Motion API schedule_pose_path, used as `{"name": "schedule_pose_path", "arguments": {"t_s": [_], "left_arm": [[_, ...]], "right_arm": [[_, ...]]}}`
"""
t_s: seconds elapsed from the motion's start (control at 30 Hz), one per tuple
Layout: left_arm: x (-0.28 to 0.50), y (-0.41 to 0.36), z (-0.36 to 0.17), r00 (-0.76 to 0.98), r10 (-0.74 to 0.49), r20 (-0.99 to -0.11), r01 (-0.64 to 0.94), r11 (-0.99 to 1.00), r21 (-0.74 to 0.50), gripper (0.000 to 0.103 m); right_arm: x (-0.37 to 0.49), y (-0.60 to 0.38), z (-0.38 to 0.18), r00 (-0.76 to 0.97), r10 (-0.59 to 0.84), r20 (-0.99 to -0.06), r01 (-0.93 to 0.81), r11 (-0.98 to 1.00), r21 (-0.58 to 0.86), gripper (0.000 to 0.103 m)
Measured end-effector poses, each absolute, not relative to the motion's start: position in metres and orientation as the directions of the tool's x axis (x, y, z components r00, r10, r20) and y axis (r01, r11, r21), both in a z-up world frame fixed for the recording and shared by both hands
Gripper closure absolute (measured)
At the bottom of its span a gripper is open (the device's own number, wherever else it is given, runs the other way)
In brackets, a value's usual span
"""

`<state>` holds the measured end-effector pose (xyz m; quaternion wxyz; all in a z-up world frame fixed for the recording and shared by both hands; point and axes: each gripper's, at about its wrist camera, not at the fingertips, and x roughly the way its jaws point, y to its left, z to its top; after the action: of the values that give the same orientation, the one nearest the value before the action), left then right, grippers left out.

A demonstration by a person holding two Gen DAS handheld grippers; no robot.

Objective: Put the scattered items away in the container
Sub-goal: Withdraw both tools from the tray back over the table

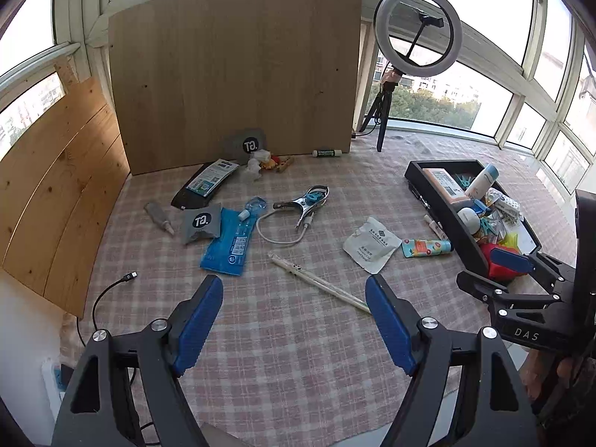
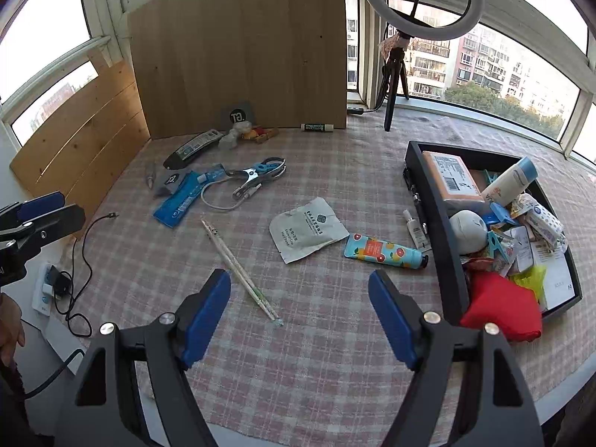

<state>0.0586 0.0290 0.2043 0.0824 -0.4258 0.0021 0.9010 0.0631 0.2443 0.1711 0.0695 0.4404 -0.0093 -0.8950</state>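
Note:
A black tray (image 1: pixel 439 201) (image 2: pixel 432 201) at the right holds several items, with a red pouch (image 2: pixel 503 305) at its near end. Scattered on the checked cloth lie wrapped chopsticks (image 1: pixel 320 283) (image 2: pixel 242 268), a white sachet (image 1: pixel 370 244) (image 2: pixel 307 229), a colourful tube (image 1: pixel 426 247) (image 2: pixel 385 251), a metal clamp (image 1: pixel 303 203) (image 2: pixel 259 177), a white cable (image 1: pixel 279 229), a blue packet (image 1: pixel 231 240) (image 2: pixel 178 203) and a grey pouch (image 1: pixel 201 223). My left gripper (image 1: pixel 294 316) is open and empty above the cloth. My right gripper (image 2: pixel 300 313) is open and empty, near the tray.
Wooden boards (image 1: pixel 234 74) stand at the back and left. A ring light on a tripod (image 1: pixel 417 29) stands behind the tray. A green-capped tube (image 1: pixel 327 153), small toys (image 1: pixel 272 164) and a dark flat pack (image 1: pixel 205 184) lie by the board. A black cable (image 1: pixel 108 290) trails off the left edge.

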Motion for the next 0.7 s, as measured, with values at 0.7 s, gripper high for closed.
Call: {"name": "schedule_pose_path", "arguments": {"t_s": [0.7], "left_arm": [[0.064,0.009,0.195,-0.613,0.192,-0.767,-0.201,-0.976,-0.084,0.026]], "right_arm": [[0.076,0.223,0.159,-0.603,-0.097,-0.792,0.061,-0.995,0.076,0.027]]}}
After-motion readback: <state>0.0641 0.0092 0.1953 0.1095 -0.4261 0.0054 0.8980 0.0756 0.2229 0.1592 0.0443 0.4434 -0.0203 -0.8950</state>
